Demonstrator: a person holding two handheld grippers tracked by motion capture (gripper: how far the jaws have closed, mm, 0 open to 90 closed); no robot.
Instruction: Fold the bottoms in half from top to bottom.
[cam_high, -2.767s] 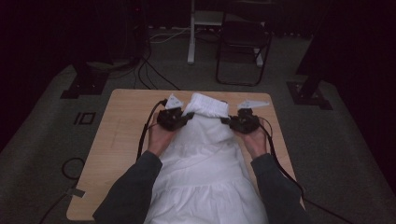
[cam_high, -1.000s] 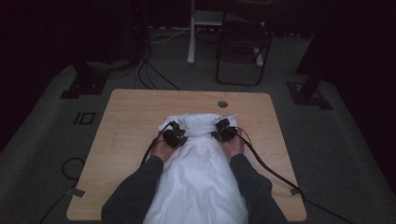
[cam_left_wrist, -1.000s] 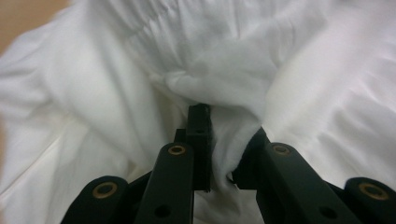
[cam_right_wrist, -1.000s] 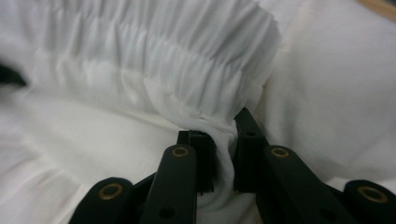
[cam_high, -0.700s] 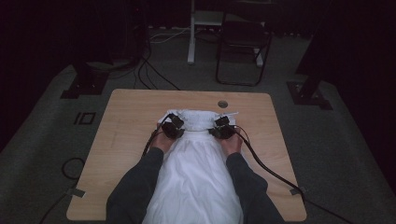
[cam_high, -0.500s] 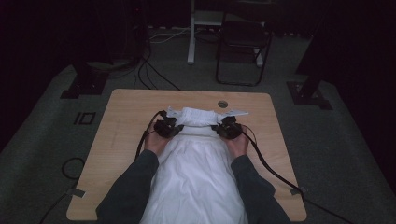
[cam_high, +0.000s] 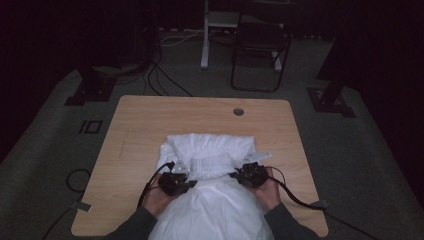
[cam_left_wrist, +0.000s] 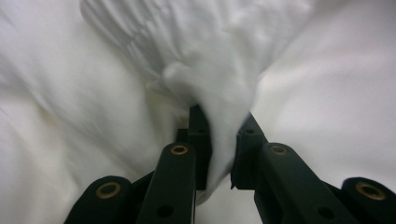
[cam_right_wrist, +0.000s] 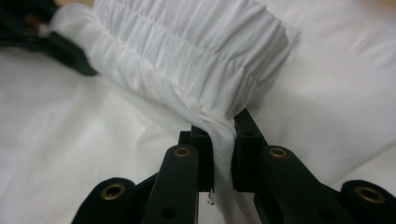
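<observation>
A white garment (cam_high: 210, 145) lies on the wooden table (cam_high: 140, 125) and hangs over its near edge toward the person. Its gathered elastic band (cam_high: 215, 162) stretches between both grippers. My left gripper (cam_high: 189, 175) is shut on the band's left end. In the left gripper view the gripper (cam_left_wrist: 222, 140) has bunched cloth (cam_left_wrist: 210, 79) pinched in its jaws, which have just eased slightly wider. My right gripper (cam_high: 234, 174) is shut on the right end. In the right gripper view the gripper (cam_right_wrist: 223, 140) has the pleated band (cam_right_wrist: 187, 56) running from its jaws toward the other gripper.
A round cable hole (cam_high: 238, 111) sits near the table's far edge. Bare wood flanks the garment on both sides. Black cables (cam_high: 295, 197) trail from the grippers over the near edge. A dark chair (cam_high: 260, 45) and stand bases (cam_high: 92, 90) are on the floor beyond.
Both hands have drawn back toward the table's near edge, carrying the band with them. A folded bulge of cloth now lies beyond the grippers.
</observation>
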